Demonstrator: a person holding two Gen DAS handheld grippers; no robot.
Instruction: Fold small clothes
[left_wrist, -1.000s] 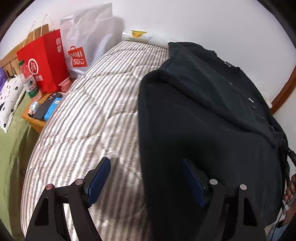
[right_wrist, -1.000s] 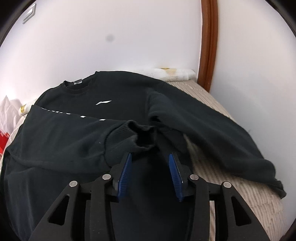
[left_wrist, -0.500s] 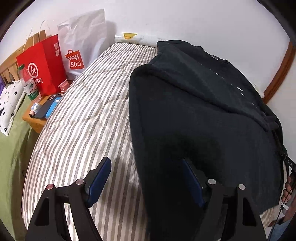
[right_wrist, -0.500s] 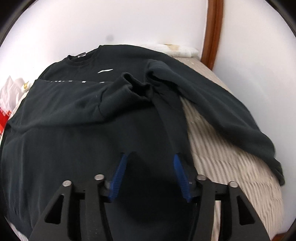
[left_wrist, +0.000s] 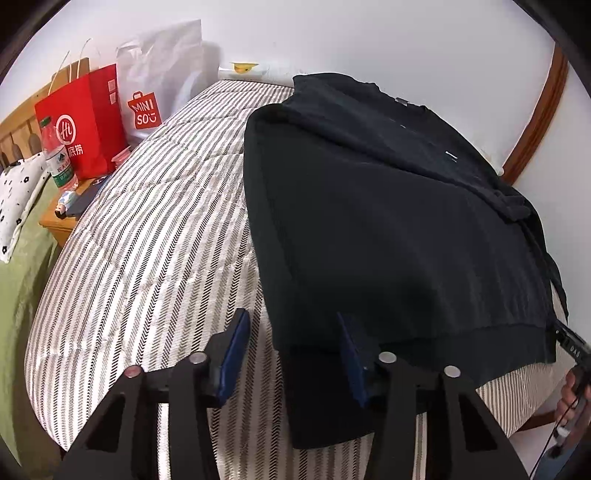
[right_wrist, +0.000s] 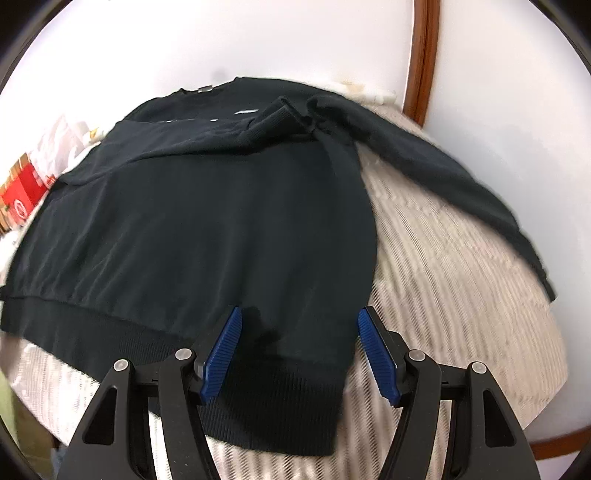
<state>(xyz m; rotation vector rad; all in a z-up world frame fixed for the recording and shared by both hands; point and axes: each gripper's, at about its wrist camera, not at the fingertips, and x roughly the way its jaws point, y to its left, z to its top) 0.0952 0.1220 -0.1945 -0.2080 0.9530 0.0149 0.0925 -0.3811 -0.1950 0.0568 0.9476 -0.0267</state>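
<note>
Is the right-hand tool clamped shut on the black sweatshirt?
No, the right-hand tool stands wide open, its blue pads apart on either side of the black sweatshirt's ribbed hem on the striped bed.

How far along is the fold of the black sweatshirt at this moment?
Done: one sleeve lies folded across the sweatshirt. In hand: nothing; the left gripper and right gripper are open at the hem. Left: the other sleeve is spread on the bed, and the body is unfolded.

Bags (left_wrist: 110, 110) beyond bare mattress (left_wrist: 147, 240)
</note>
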